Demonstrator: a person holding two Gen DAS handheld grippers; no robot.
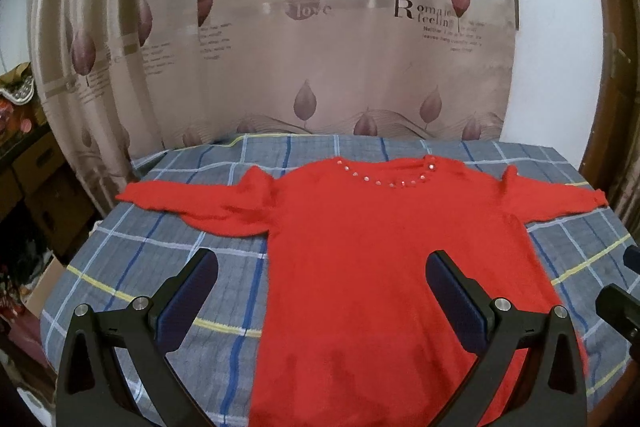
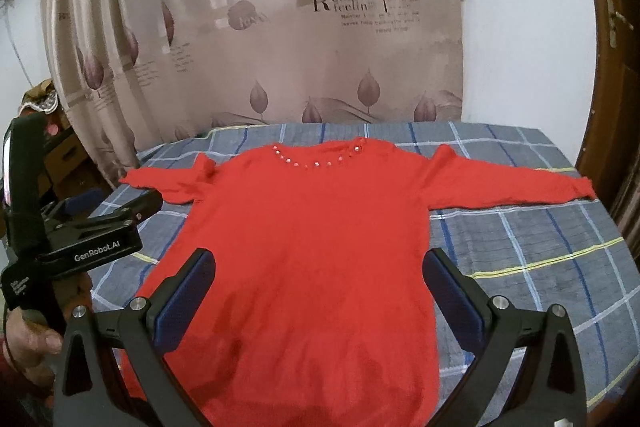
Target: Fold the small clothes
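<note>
Both grippers [image 1: 322,269] [image 2: 318,267] spread – above sweater [image 1: 360,247]

Dim, soft indoor light; heavy fisheye bending and dark vignetted corners.

A grey plaid cloth [image 1: 168,259] with blue, white and yellow lines covers the table; directly behind its far edge hangs a beige curtain [image 1: 280,47] printed with mauve leaves and the words "love" and "Romantic feeling"; left of the curtain stand brown cardboard boxes [image 1: 36,179]; right of the curtain, a white wall [image 2: 528,47] and a brown wooden frame [image 2: 612,99].
</note>
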